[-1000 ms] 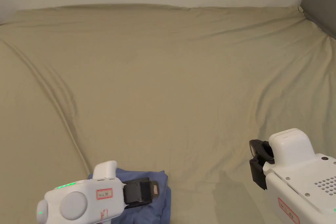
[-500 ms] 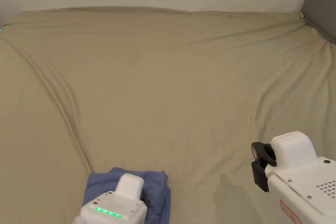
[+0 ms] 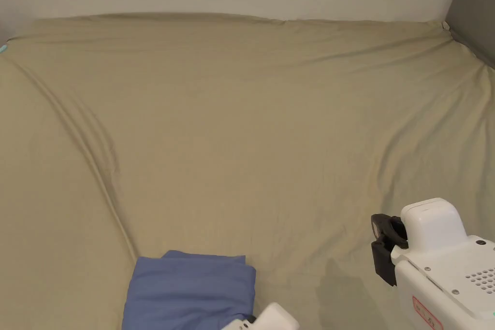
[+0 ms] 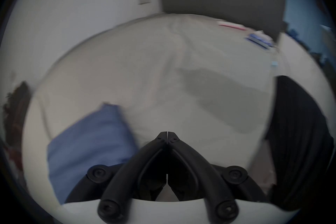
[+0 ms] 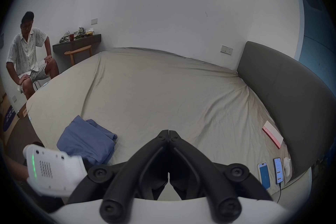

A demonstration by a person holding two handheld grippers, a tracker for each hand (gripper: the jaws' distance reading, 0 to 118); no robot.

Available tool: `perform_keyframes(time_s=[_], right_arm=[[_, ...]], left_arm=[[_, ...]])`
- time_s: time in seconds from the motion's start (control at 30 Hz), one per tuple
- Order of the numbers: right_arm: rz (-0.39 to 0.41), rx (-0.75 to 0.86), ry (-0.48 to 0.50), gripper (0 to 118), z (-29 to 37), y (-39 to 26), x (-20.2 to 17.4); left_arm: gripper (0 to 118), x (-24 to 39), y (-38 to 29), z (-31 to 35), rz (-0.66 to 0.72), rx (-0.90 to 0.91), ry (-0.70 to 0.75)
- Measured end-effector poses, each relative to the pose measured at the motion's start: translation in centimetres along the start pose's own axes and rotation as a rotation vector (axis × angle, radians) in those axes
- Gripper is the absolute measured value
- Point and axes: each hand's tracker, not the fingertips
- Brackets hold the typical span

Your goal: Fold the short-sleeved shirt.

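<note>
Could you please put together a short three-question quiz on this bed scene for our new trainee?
1. True or false: the left gripper has its jaws closed on the blue shirt.
2. Where on the bed sheet does the folded shirt lie in the head view? A) far right corner B) near edge, left of centre C) against the headboard
3. Fill in: the jaws of the right gripper are ____.

Key
1. False: its jaws meet on nothing, beside the shirt.
2. B
3. shut, holding nothing
</note>
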Motion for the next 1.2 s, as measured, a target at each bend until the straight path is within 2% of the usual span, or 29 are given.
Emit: perform_keyframes(time_s=[0.07, 0.17, 0.23, 0.33, 0.4, 0.47, 0.57, 0.67, 0.73, 0.8, 0.83, 0.87, 0.93, 0.97, 1.2], right_arm=[[-0.003, 0.002, 0.019, 0, -0.6, 0.2, -0.5], [-0.022, 0.002, 0.103, 0, -1.9, 0.4, -2.1], [-0.021, -0.007, 0.178, 0, -3.2, 0.2, -3.9], [0.013, -0.059, 0.284, 0, -6.0, -0.9, -7.9], [0.043, -0.126, 0.371, 0, -8.3, -2.3, -10.8], [0.105, -0.213, 0.477, 0, -10.9, -4.3, -14.2], [0.181, -0.343, 0.488, 0, -13.6, -6.8, -17.5], [0.262, -0.464, 0.465, 0, -15.4, -9.1, -19.4], [0.236, -0.408, 0.464, 0, -15.1, -8.6, -19.0], [0.177, -0.466, 0.484, 0, -15.6, -7.9, -18.5], [0.166, -0.476, 0.492, 0, -16.0, -8.0, -18.1], [0.176, -0.471, 0.494, 0, -16.2, -8.1, -17.9], [0.189, -0.467, 0.503, 0, -16.1, -8.1, -17.9], [0.194, -0.463, 0.504, 0, -16.2, -8.4, -17.8], [0.17, -0.449, 0.515, 0, -16.4, -8.9, -17.4]], left_arm=[[0, -0.1, -0.4, 2.3, 0.01, 0.053, 0.041], [0, -3.5, -0.9, 6.4, 0.218, 0.141, 0.079], [0, -6.3, -2.0, 9.4, 0.321, 0.222, 0.189], [0, -10.7, -4.4, 12.2, 0.428, 0.273, 0.345], [0, -13.1, -6.0, 13.4, 0.485, 0.264, 0.385], [0, -14.8, -7.9, 13.6, 0.499, 0.233, 0.447], [0, -17.0, -10.6, 13.5, 0.524, 0.211, 0.459], [0, -18.8, -12.2, 13.3, 0.561, 0.191, 0.436], [0, -18.3, -11.7, 13.0, 0.613, 0.171, 0.377], [3, -19.9, -12.1, 12.4, 0.665, 0.154, 0.287], [20, -20.8, -12.2, 12.0, 0.697, 0.133, 0.225], [48, -21.8, -12.3, 11.6, 0.736, 0.119, 0.154], [113, -24.0, -12.3, 10.2, 0.828, 0.084, 0.0], [117, -24.4, -11.9, 9.5, 0.863, 0.078, -0.071], [117, -27.4, -11.9, 3.8, 1.116, 0.039, -0.426]])
